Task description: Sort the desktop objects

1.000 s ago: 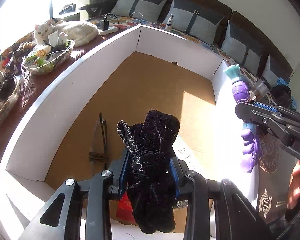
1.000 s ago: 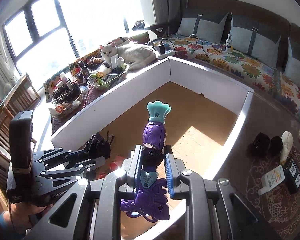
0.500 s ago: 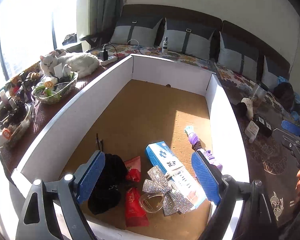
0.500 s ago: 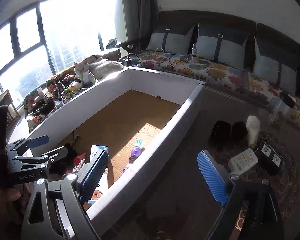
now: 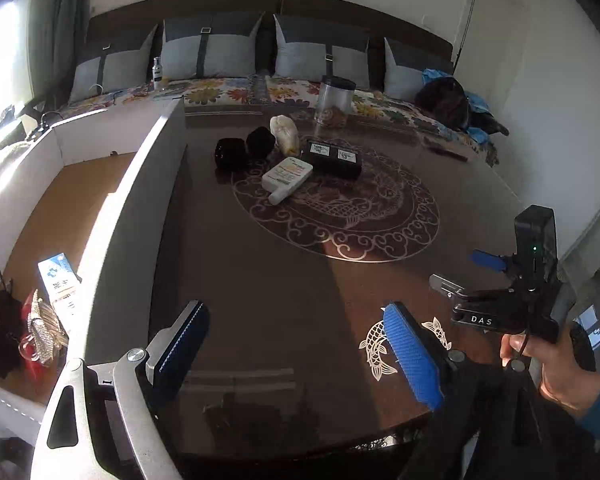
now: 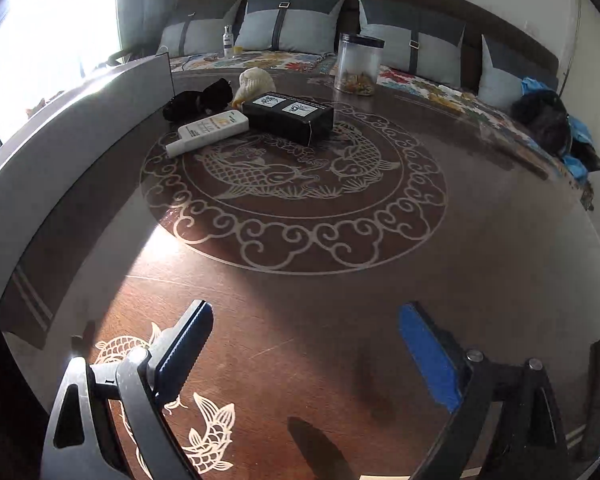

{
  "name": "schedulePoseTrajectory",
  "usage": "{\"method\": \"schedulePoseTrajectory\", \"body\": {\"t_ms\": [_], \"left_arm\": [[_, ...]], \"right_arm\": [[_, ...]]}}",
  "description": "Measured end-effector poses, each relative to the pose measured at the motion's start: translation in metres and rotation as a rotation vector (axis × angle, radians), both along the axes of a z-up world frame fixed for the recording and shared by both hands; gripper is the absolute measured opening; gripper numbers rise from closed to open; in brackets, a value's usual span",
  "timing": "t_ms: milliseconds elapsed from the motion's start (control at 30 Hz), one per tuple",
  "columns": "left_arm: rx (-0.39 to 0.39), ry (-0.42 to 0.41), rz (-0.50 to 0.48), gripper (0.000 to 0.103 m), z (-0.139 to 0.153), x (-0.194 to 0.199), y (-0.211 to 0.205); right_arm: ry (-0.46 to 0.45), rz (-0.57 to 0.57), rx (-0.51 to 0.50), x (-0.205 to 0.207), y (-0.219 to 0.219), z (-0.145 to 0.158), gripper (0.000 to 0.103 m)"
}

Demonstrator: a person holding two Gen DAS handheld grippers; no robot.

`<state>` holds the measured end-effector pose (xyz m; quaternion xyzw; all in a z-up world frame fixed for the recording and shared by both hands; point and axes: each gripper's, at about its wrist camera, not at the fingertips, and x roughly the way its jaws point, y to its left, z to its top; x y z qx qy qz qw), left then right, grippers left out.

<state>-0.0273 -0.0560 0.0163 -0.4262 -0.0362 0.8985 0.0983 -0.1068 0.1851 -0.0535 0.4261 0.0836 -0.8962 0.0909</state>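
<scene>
**Both fingers released, empty, over bare surface — next picks at far side**

Left gripper point(image 5: 296, 354): fingers spread wide, nothing between them, above the dark surface point(image 5: 300, 280) just right of the white box's wall point(image 5: 132, 216). Right gripper point(image 6: 306, 354): same, spread wide and empty, over the fish inlay near the surface's near edge.

Already in the box, near-left corner: blue-white carton point(image 5: 60, 284), sparkly bow point(image 5: 44, 334), black fabric item point(image 5: 4, 332), something red under them.

Left to sort, clustered at the far side by the box's far end: white flat bottle point(image 6: 212, 130), black carton with two labels point(image 6: 290, 118), two black items point(image 6: 198, 100), cream shell-like object point(image 6: 254, 82). Clear jar point(image 6: 358, 64) stands apart, farther right; can't tell if it's part of the job.

Risks from here:
- Bottle lies touching the black carton; closing on one likely shoves the other.
- Black items sit tight together and low contrast on the dark surface — easy to grab both or miss.
- Shell-like object is rounded; may slip out of flat pads.
- Both grippers heading for the same small cluster could collide.
- Box wall is tall; a low carry would clip it.
</scene>
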Motion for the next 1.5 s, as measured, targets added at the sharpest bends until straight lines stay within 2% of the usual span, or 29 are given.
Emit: {"method": "schedulePoseTrajectory", "body": {"t_ms": [133,200,300,533,733,867,967,1067,1133,1167,1500], "left_arm": [[0.019,-0.088,0.012,0.089,-0.042,-0.015,0.028],[0.006,-0.102,0.026,0.089,-0.053,-0.023,0.039],[-0.021,-0.105,0.058,0.089,-0.062,-0.034,0.051],[-0.063,-0.098,0.119,0.089,-0.074,-0.063,0.051],[-0.108,-0.121,0.119,0.089,-0.088,-0.089,0.050],[-0.118,-0.071,0.130,0.089,-0.090,-0.090,0.046],[-0.158,-0.051,0.108,0.089,-0.092,-0.090,0.048],[-0.151,-0.052,0.100,0.092,-0.092,-0.090,0.048],[-0.155,-0.063,0.081,0.102,-0.094,-0.092,0.051],[-0.156,-0.067,0.077,0.103,-0.095,-0.093,0.052],[-0.156,-0.067,0.075,0.103,-0.094,-0.093,0.052]], "right_arm": [[0.009,-0.027,-0.051,0.010,0.025,-0.003,0.095],[0.032,-0.031,-0.095,0.009,0.028,0.006,0.095],[0.071,-0.014,-0.086,0.010,0.026,0.013,0.095],[0.008,-0.053,-0.066,0.000,0.029,-0.007,0.095],[-0.008,-0.111,-0.088,-0.004,0.040,-0.016,0.095],[-0.015,-0.148,-0.106,-0.006,0.048,-0.018,0.095],[-0.018,-0.152,-0.107,-0.005,0.049,-0.019,0.095],[-0.028,-0.141,-0.099,-0.007,0.047,-0.021,0.095],[-0.029,-0.138,-0.094,-0.007,0.046,-0.021,0.095],[-0.029,-0.138,-0.091,-0.007,0.045,-0.022,0.095],[-0.030,-0.135,-0.076,-0.007,0.044,-0.023,0.095]]}}
